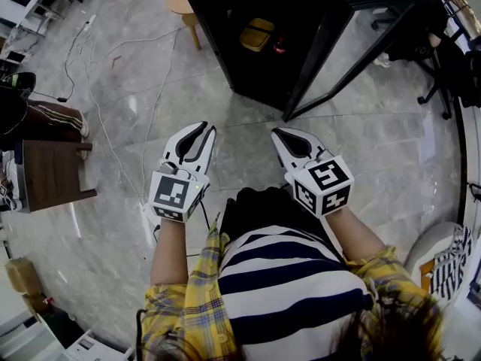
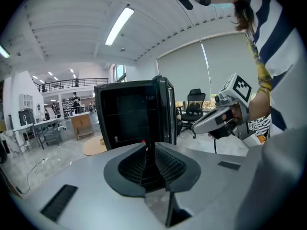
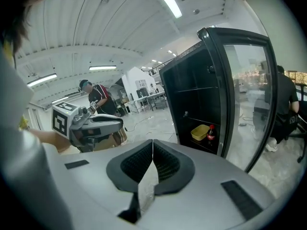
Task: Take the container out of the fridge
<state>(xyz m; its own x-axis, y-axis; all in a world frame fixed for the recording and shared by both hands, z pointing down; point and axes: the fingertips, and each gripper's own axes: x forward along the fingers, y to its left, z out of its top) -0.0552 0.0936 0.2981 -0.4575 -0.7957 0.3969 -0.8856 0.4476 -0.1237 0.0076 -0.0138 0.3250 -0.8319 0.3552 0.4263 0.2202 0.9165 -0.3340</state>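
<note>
You hold the left gripper [image 1: 200, 128] and right gripper [image 1: 280, 133] with jaws clenched, both empty. The yellow container [image 3: 200, 132] sits inside the open fridge [image 1: 225, 21], well ahead of the jaws, just beside a bottle [image 3: 210, 134].

Yellow container [image 3: 200, 132], upright, low inside open black fridge [image 3: 189, 80].

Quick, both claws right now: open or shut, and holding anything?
Left claw: shut, nothing between its jaws.
Right claw: shut, tips together, empty.
</note>
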